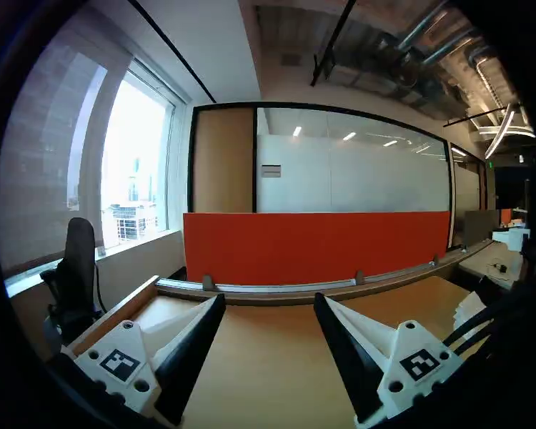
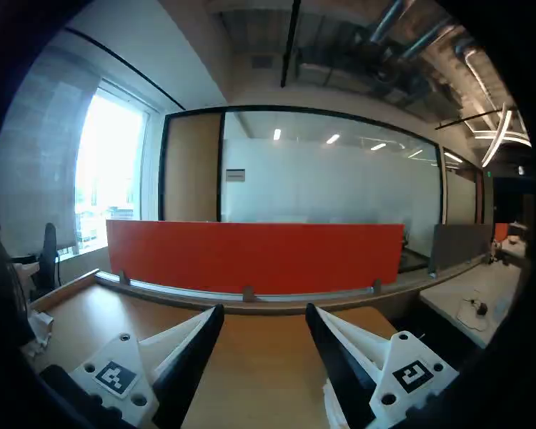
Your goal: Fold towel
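My left gripper [image 1: 268, 297] is open over a light wooden desk [image 1: 268, 365], with nothing between its black fingers [image 1: 193, 350]. My right gripper [image 2: 264, 307] is open too, held level above the same kind of desk [image 2: 268, 365], its gap empty. A small patch of white [image 2: 330, 406] shows at the bottom by the right gripper's right finger; it may be the towel's edge, but I cannot tell. A white ridged shape [image 1: 470, 309] with black cables sits at the right edge of the left gripper view, too cut off to identify.
An orange divider panel [image 1: 314, 247] stands along the desk's far edge, with a glass wall behind it. A black office chair [image 1: 75, 279] stands by the window on the left. Another desk [image 2: 475, 293] with a cable lies to the right. A white object [image 2: 39, 327] sits at the left.
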A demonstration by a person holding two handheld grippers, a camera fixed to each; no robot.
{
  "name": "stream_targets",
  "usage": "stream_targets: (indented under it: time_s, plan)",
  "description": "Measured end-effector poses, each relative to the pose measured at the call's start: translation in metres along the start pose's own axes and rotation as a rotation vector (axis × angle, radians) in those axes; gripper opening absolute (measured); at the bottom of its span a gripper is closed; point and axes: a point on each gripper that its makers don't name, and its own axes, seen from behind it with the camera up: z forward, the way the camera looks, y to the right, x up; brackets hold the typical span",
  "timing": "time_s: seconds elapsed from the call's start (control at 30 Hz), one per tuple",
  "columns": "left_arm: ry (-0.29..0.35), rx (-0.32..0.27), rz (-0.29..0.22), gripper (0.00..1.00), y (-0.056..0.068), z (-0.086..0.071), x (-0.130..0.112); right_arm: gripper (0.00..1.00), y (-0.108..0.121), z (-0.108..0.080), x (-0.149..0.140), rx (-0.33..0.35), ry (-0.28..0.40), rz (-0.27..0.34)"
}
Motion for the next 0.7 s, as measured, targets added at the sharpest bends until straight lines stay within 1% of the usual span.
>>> stream_targets:
  time_s: [0.1, 0.27, 0.43, 0.57, 0.7]
  plan:
    - [-0.005, 0.002, 0.014, 0.92, -0.002, 0.003, -0.008, 0.88, -0.007, 0.0, 0.003, 0.007, -0.004, 0.001]
    - [0.008, 0.007, 0.035, 0.92, -0.007, 0.005, -0.018, 0.88, -0.015, 0.0, 0.007, 0.011, -0.003, 0.001]
    - [0.031, 0.009, 0.032, 0.92, -0.011, 0.006, -0.031, 0.88, -0.02, 0.002, 0.008, 0.006, 0.009, 0.009]
    - [0.042, 0.017, 0.028, 0.92, -0.015, 0.004, -0.049, 0.88, -0.026, 0.001, 0.003, 0.005, 0.015, 0.012]
    - [0.045, 0.022, 0.024, 0.92, -0.016, 0.002, -0.07, 0.88, -0.029, 0.001, -0.01, -0.003, 0.017, 0.014]
